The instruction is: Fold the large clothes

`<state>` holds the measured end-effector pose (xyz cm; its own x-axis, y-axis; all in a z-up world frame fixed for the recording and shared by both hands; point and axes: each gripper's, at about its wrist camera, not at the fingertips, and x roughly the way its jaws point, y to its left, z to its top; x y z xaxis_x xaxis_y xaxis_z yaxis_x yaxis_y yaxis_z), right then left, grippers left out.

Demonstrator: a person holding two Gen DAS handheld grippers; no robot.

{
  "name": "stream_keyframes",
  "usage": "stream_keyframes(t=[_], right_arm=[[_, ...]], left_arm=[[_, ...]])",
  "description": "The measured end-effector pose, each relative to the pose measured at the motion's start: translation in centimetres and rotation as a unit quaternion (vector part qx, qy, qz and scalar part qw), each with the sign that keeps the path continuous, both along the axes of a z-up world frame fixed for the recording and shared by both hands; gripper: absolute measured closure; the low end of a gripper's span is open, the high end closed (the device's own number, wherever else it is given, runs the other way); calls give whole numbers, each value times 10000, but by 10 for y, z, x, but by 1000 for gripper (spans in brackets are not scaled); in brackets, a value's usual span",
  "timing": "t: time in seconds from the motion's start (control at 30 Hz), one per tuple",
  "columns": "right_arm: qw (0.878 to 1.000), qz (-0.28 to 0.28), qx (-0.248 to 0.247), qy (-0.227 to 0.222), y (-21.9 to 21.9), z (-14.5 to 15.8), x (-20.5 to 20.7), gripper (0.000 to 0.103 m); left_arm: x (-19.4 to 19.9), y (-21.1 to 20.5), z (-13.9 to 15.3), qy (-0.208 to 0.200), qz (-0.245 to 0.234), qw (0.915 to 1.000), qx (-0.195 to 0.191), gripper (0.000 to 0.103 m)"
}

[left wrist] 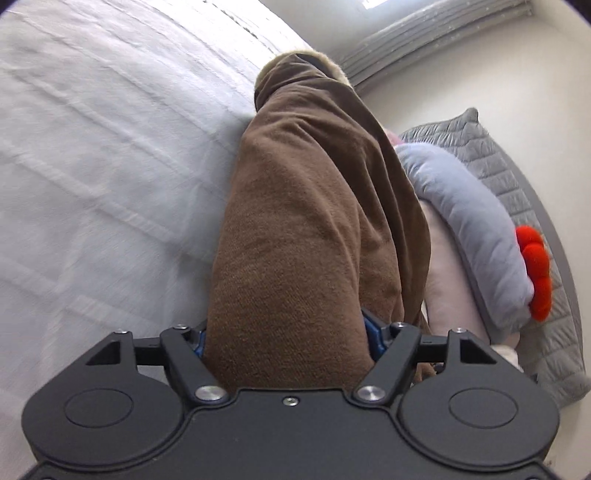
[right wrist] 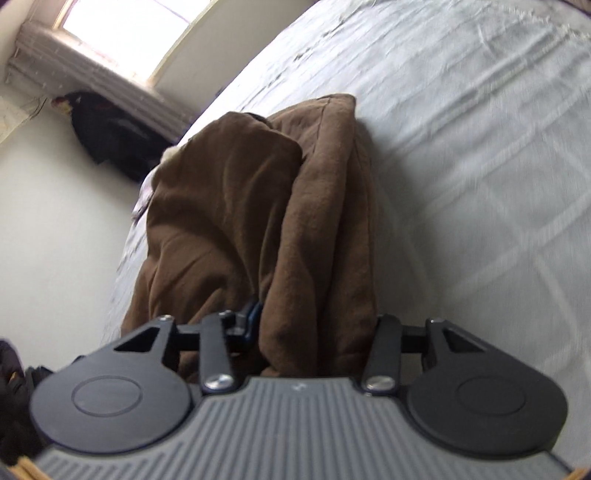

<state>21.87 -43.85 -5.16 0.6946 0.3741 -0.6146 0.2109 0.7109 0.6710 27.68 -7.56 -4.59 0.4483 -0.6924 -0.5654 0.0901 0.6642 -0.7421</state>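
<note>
I have the brown garment (left wrist: 306, 229) clamped in both grippers and lifted off the bed (left wrist: 103, 155). My left gripper (left wrist: 286, 339) is clenched on a thick bunch of the cloth, which fills the whole gap between the jaws and runs forward from them; a pale fuzzy trim (left wrist: 280, 62) shows at its far end. My right gripper (right wrist: 314, 332) is likewise grasping a wad of the same garment (right wrist: 280, 206), with a looser fold hanging down just beside the left jaw. In both wrist views the cloth hangs in heavy bundled folds over the pale bedsheet (right wrist: 461, 147), not spread flat.

I judge that I am early in the fold: the piece is picked up and held in the air, but no clean crease is made yet. The next move calls for drawing my two hands apart to stretch the cloth between them, then lowering it onto the bed so it lies flat before folding one edge over.

On the left side, a grey plush toy (left wrist: 465, 221) with a red crest (left wrist: 535, 273) and a quilted grey pillow (left wrist: 517, 177) sit near the garment, so I should lay it toward the bare sheet, away from them. A dark bag (right wrist: 110, 140) sits by the wall under the window (right wrist: 125, 18), well apart.
</note>
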Motion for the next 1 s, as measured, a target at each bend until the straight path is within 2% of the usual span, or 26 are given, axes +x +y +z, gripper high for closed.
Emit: stream_keyframes(t=[0.17,0.33,0.47,0.57,0.63,0.7,0.8,0.9,1.0], right_arm=[[9991,423,-7,39,42,-1,-59,61],[9972,746,-38,48,79,-1,-113,61],[9951,989,-72,30,96,-4,-144,61],[9941,1046,-267,40,100,-14,-143,51],[9946,1005,-254,56,99,-16,-142,43],[9934,1065,-416,-6,102,-8,-146,35],[9887,1137,-955,-194,99,6,-163,26],[9855,989,-1321,-398,92,22,-164,24],[9843,787,-1433,-659,85,38,-166,24]], left_arm=[[-61,43,2,186,-126,9997,100,32],[-126,86,-6,366,-142,9992,-55,32],[-158,103,-12,320,-160,9993,-63,30],[-162,105,-24,129,-132,9998,2,20],[-161,106,-21,96,-42,9999,-11,17],[-165,107,-8,-110,-47,9998,181,16],[-179,117,9,-654,-183,9958,614,16],[-187,121,22,-1013,-185,9896,1002,16],[-195,124,35,-1496,-23,9778,1464,16]])
